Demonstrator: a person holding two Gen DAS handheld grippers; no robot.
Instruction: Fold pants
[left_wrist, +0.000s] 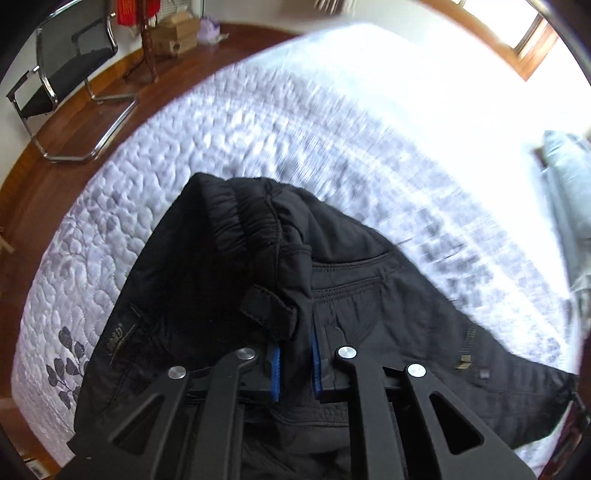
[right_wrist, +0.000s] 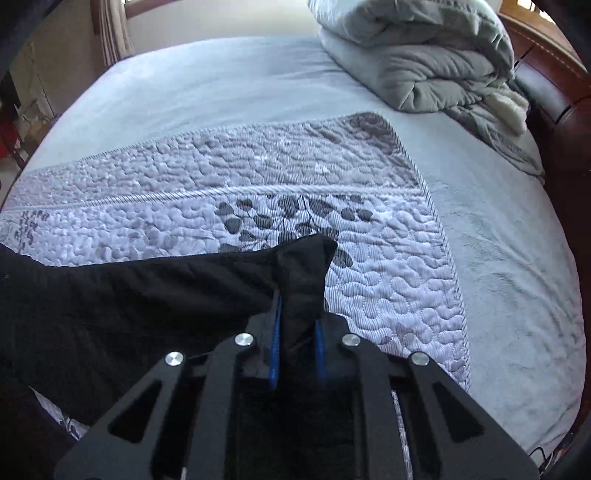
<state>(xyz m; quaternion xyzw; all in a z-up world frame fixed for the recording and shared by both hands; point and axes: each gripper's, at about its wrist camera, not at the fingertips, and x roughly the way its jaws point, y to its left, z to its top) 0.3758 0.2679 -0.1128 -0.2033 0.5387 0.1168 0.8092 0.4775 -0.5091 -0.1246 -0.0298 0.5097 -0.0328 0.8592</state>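
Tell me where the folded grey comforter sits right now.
In the right wrist view, the grey comforter is piled at the far right of the bed, against the dark wooden headboard, beyond the quilted pad.

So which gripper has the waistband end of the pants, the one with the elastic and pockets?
The left gripper: it pinches the black pants beside the gathered waistband and a stitched pocket. The right gripper grips plain fabric only.

The far quilt (left_wrist: 332, 122) is smeared by motion blur — its pattern unreadable. The pants (right_wrist: 110, 306) run off the left edge; gold lettering (left_wrist: 117, 338) too small to read.
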